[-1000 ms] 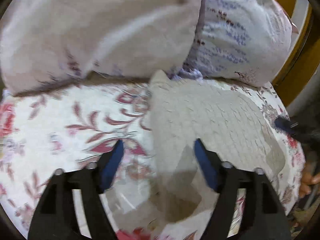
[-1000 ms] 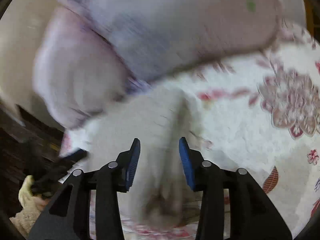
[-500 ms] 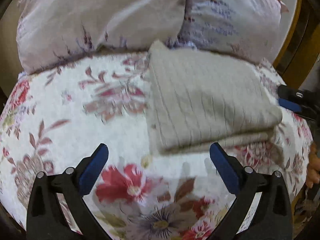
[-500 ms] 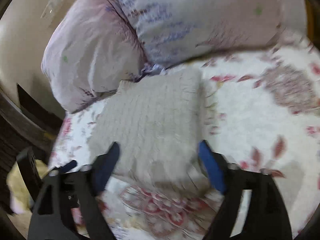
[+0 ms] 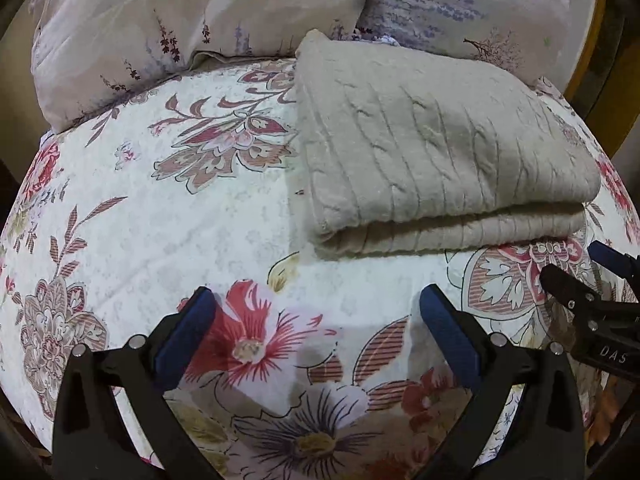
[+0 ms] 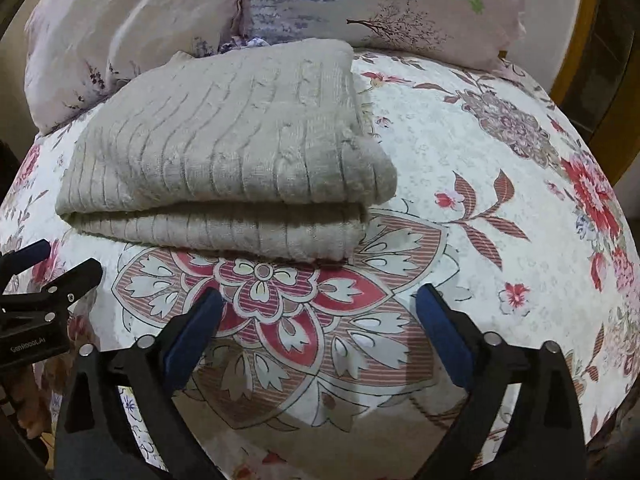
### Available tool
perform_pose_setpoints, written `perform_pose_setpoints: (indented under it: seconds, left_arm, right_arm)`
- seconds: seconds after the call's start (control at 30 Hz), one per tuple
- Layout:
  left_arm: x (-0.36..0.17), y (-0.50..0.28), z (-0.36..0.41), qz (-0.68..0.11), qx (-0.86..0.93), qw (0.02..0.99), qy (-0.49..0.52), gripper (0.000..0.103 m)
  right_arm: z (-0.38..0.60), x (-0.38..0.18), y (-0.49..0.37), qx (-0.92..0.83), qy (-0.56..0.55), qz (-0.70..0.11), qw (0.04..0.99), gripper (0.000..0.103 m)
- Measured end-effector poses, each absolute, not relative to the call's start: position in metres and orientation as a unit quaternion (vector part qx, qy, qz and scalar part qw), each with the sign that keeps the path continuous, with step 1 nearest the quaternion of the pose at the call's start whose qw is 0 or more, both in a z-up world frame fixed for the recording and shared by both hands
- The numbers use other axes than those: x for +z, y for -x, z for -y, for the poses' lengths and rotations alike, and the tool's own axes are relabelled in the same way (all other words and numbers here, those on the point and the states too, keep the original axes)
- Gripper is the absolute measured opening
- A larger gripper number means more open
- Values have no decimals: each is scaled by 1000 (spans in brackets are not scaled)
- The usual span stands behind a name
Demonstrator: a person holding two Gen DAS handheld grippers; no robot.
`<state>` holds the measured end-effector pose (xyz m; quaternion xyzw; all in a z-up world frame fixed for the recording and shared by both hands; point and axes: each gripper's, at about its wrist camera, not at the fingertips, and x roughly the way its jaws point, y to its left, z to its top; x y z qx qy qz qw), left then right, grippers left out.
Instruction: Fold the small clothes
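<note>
A beige knitted garment (image 5: 436, 148) lies folded in a flat rectangle on the floral bedspread (image 5: 160, 208), its folded edge facing me. It also shows in the right wrist view (image 6: 224, 152). My left gripper (image 5: 318, 304) is open and empty, hovering over the bedspread just short of the garment's near edge. My right gripper (image 6: 320, 300) is open and empty, also held back from the garment's near edge. The right gripper shows at the right edge of the left wrist view (image 5: 580, 276); the left gripper shows at the left edge of the right wrist view (image 6: 52, 268).
Two pale floral pillows (image 5: 192, 16) (image 6: 380, 4) lie against the far edge of the bed, touching the garment's back. A yellow wooden frame (image 5: 588, 40) stands at the far right. The bedspread (image 6: 500, 184) stretches to the right of the garment.
Both grippers have opened wide, let go of the garment and pulled back toward me. The garment now lies folded and still.
</note>
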<state>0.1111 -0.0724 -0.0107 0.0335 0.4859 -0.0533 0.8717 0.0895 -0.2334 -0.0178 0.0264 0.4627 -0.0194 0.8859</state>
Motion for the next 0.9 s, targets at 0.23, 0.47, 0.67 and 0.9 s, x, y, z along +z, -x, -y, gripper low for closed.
perform_pose_setpoints:
  seconds: [0.23, 0.47, 0.67, 0.9]
  left_arm:
    - [-11, -105, 72, -457, -60, 887, -38, 101]
    - [-11, -105, 72, -456, -61, 887, -38, 101]
    - [-11, -105, 72, -456, -62, 887, -38, 101]
    - [-11, -105, 72, -456, -62, 887, -39, 101]
  right_arm:
    - [234, -22, -86, -21, -25, -446, 894, 102]
    - [233, -21, -84, -18, -24, -445, 895, 102]
    - [232, -21, -83, -19, -24, -445, 895, 102]
    - [233, -21, -83, -19, -24, -445, 895, 102]
